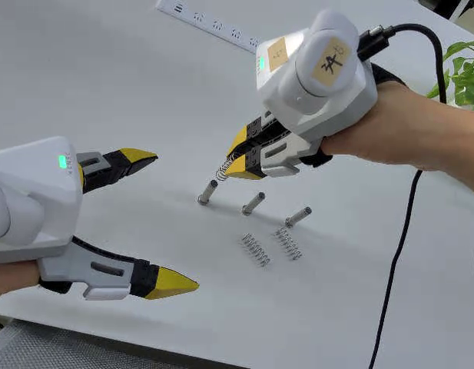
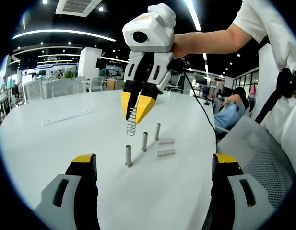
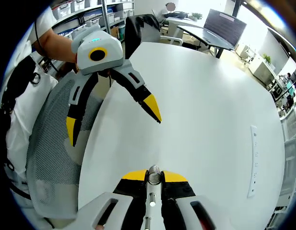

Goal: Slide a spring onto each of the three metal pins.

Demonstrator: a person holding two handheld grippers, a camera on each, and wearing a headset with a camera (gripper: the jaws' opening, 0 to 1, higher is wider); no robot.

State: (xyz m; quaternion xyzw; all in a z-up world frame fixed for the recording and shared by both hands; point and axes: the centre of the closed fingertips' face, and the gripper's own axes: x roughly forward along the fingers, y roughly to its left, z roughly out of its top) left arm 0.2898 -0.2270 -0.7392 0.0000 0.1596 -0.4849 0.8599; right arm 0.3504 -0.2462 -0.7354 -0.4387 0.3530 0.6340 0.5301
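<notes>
Head view: finds the right gripper (image 1: 235, 171) clenched on a spring (image 1: 223, 167), just above the leftmost of three bare pins (image 1: 253, 203) on the table (image 1: 106, 92). Shows two loose springs (image 1: 254, 250) beside them, and the left gripper (image 1: 175, 223) spread wide, empty.

Left gripper view: catches the held spring dangling above the nearest pin (image 2: 129, 155), not yet over it.

Right gripper view: looks along the spring, pinched at the jaw tips.

Could snag on the pin top and topple it if lowered off-axis; could slip from so slight a pinch.
</notes>
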